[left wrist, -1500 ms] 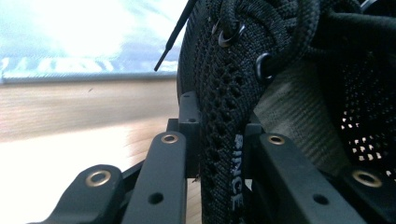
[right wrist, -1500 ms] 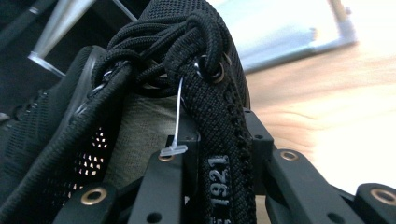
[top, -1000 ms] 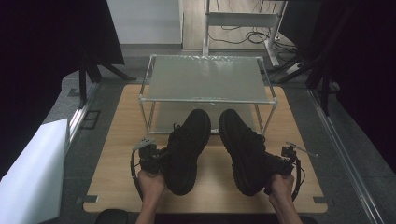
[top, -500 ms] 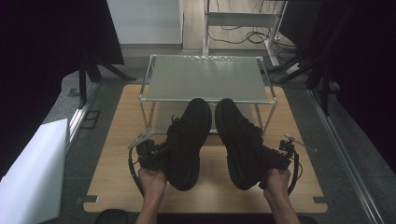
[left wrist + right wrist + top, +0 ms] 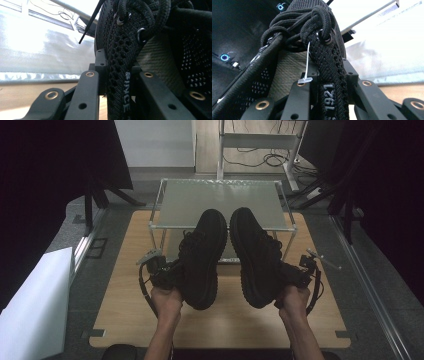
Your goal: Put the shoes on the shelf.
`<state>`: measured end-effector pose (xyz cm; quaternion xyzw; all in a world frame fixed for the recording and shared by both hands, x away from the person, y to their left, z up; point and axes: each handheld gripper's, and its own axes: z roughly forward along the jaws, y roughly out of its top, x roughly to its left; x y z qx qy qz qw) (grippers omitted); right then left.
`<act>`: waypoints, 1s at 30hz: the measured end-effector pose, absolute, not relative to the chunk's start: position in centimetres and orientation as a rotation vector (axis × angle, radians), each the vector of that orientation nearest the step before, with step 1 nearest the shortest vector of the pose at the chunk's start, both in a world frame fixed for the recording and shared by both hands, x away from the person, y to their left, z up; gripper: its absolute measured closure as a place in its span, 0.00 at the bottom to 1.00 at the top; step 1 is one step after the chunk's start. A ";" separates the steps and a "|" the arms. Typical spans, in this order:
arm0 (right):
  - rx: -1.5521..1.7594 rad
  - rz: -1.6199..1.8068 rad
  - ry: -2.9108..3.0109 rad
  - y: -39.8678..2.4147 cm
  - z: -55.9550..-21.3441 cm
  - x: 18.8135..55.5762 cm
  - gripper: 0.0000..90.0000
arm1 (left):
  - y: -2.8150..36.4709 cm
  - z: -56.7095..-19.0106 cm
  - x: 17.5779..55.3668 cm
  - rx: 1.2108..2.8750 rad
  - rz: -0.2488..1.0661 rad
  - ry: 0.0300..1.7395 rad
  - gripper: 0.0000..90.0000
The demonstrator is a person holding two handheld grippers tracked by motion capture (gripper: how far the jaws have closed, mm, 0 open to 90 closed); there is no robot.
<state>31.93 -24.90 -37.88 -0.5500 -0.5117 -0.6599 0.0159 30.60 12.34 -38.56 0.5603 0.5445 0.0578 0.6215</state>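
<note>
Two black lace-up shoes hang in the air over the wooden table, toes pointing away toward the rack. My left gripper [image 5: 170, 274] is shut on the collar of the left shoe [image 5: 202, 255]; in the left gripper view the knit collar edge [image 5: 120, 82] is pinched between the jaws. My right gripper [image 5: 291, 276] is shut on the collar of the right shoe [image 5: 255, 252]; in the right gripper view the collar strip marked 1921 [image 5: 329, 97] sits between the jaws, under the knotted laces [image 5: 299, 27].
A low metal-framed rack with a frosted glass top [image 5: 220, 202] stands at the far side of the wooden table [image 5: 130, 305]. A white panel [image 5: 35, 305] lies at the left. Dark screens and cables surround the table.
Both hands have lifted the shoes up and forward; the toes now overlap the rack's glass top, where earlier they lay lower, in front of it.
</note>
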 end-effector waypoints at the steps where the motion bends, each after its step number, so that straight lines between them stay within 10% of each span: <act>1: -1.713 -2.055 -1.589 -24.8 -37.7 32.1 0.82 | 12.3 -38.4 30.8 1.280 0.128 1.256 0.86; 30: -1.860 -2.017 -1.476 -22.6 -33.7 40.6 0.82 | 11.9 -34.1 39.6 1.207 0.175 1.388 0.86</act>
